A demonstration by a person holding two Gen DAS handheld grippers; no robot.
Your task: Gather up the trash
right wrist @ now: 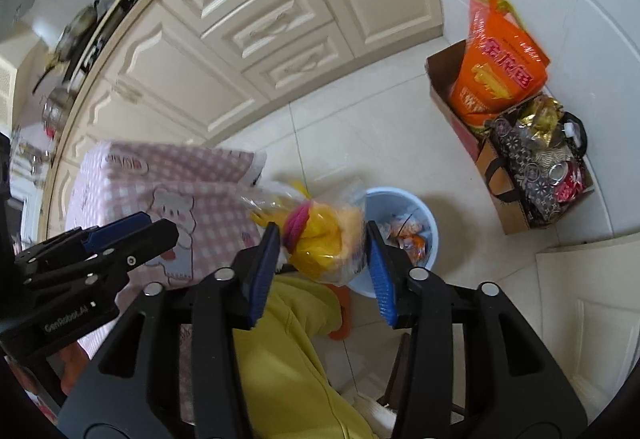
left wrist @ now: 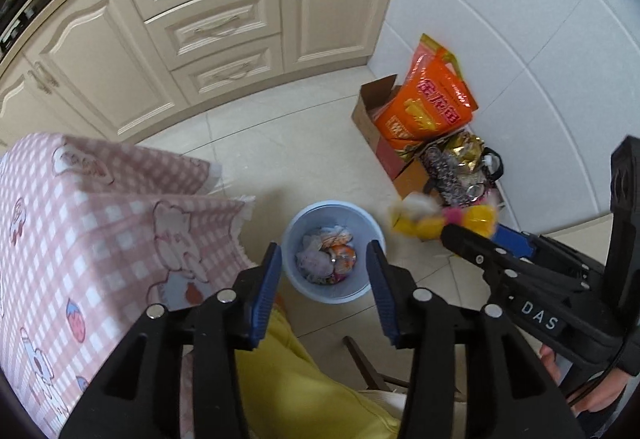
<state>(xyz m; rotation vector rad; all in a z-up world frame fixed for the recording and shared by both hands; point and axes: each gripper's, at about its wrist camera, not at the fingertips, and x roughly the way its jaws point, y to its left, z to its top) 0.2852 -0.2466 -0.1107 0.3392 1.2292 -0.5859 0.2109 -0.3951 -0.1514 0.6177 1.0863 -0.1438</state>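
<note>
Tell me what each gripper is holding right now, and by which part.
Left gripper: nothing, jaws open above the blue bin. Right gripper: a crumpled yellow wrapper bundle sits between its fingertips, but blur hides whether the pads press it.

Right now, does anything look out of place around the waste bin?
The yellow-and-pink wrapper bundle between the right gripper's fingers sits beside the blue waste bin, not over its opening in the left wrist view. Dropped here, it may miss.
</note>
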